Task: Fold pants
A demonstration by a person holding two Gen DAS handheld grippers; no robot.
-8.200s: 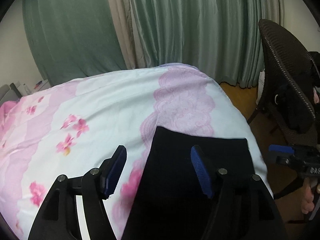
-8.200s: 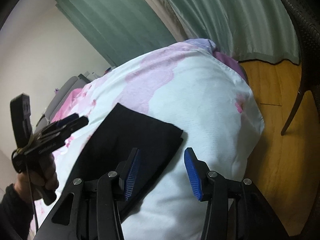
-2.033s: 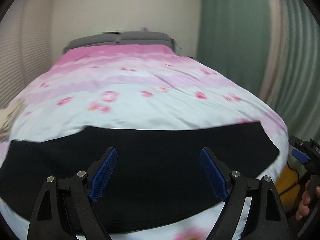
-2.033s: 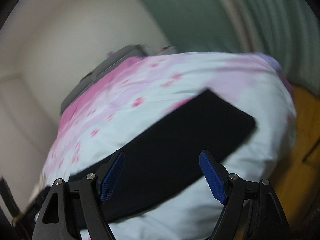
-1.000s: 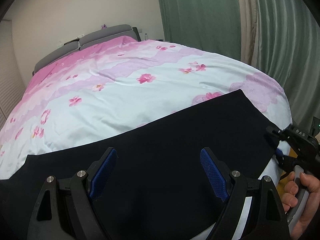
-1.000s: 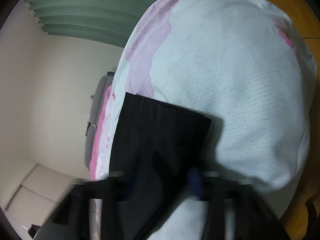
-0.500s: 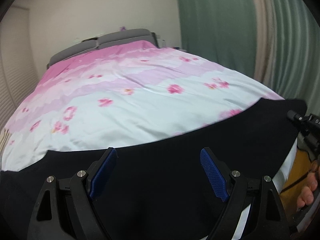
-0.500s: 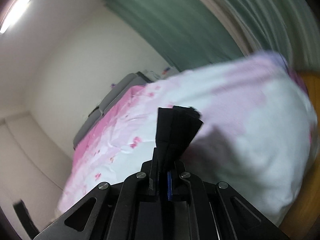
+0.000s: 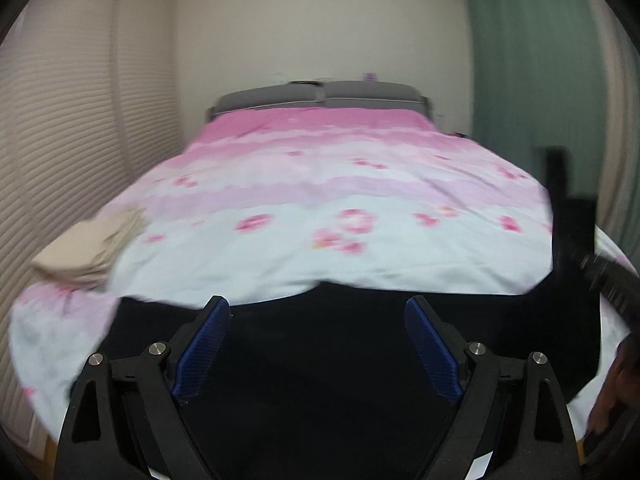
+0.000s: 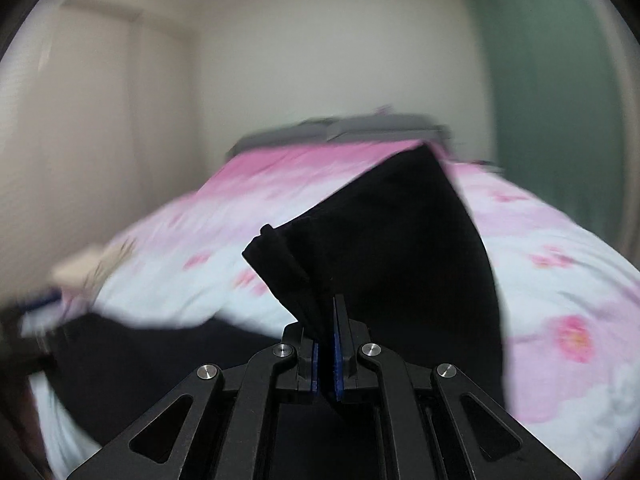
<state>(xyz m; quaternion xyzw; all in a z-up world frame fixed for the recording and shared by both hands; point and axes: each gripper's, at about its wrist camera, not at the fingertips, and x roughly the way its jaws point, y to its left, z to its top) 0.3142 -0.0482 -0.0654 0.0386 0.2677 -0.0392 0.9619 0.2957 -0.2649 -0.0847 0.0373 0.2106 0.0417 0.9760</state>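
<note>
Black pants (image 9: 320, 380) lie across the near end of the bed. My left gripper (image 9: 316, 304) hovers over their middle, jaws wide and still opening, with cloth below the blue pads but none pinched. My right gripper (image 10: 326, 312) is shut on one end of the pants (image 10: 400, 240), which stands up from the jaws in a bunched fold and drapes down to the right. In the left wrist view that lifted end (image 9: 568, 216) rises at the right edge, beside a hand (image 9: 616, 380) on the right tool.
The pink and white flowered bed cover (image 9: 320, 208) runs back to a grey headboard (image 9: 320, 94). A folded beige cloth (image 9: 88, 248) sits at the bed's left edge. Slatted doors (image 9: 80, 140) line the left wall, and a green curtain (image 9: 532, 80) hangs at the right.
The right gripper closed on the pants' right end, rolled upright and lifted it off the bed. The left gripper swung left and now faces the headboard.
</note>
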